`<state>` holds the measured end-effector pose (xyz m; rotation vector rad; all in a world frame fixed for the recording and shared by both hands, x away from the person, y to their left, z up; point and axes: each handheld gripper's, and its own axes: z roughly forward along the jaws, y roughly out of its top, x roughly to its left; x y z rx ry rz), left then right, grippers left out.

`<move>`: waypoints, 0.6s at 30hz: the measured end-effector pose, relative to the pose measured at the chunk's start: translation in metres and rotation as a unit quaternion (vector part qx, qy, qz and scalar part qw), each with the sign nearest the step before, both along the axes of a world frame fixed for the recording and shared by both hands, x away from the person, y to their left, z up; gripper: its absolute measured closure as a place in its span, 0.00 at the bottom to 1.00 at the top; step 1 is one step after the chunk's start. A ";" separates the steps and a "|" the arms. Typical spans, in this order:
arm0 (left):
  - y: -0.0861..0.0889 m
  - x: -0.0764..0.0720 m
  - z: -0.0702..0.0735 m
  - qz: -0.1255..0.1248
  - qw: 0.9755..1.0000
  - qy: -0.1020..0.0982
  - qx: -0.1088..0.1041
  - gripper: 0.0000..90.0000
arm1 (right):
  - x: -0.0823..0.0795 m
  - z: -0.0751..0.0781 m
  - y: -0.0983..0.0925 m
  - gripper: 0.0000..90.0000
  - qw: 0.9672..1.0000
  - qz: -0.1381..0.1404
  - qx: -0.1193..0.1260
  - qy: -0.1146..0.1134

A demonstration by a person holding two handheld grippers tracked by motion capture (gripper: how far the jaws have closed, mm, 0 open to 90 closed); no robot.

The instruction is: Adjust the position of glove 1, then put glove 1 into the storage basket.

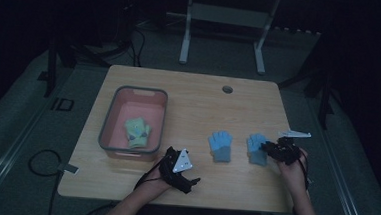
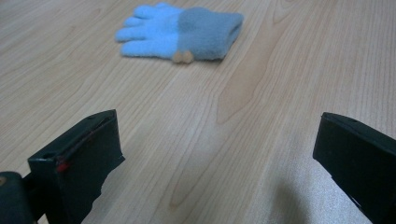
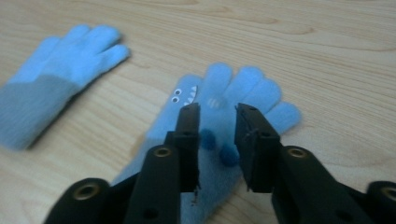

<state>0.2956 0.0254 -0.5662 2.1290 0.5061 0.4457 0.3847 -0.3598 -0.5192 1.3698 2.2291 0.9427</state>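
1. My right gripper [image 3: 215,116] has its jaws slightly spread over the blue glove [image 3: 219,140] lying between them on the table [image 3: 327,56]; I'd press down before pinching.
2. Left gripper [image 1: 179,169] waits, jaws wide apart.
3. Beyond: the second glove [image 1: 220,145], then the pink bin [image 1: 108,117].

left tool [image 1: 186,179] agape, right tool [image 1: 272,148] ajar

Light-blue gloves [image 1: 220,145] with grey cuffs, pink basin [image 1: 133,121] with grey rim, green glove [image 1: 137,131]
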 end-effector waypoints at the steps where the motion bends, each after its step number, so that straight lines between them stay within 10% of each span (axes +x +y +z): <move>1: 0.000 0.000 0.000 0.000 1.000 0.000 0.000 0.02 | 0.000 0.001 -0.001 0.74 1.000 0.002 -0.002 -0.002; 18: 0.000 0.000 0.000 -0.001 1.000 0.002 0.001 0.02 | 0.002 0.009 -0.001 0.68 0.998 0.064 -0.013 0.003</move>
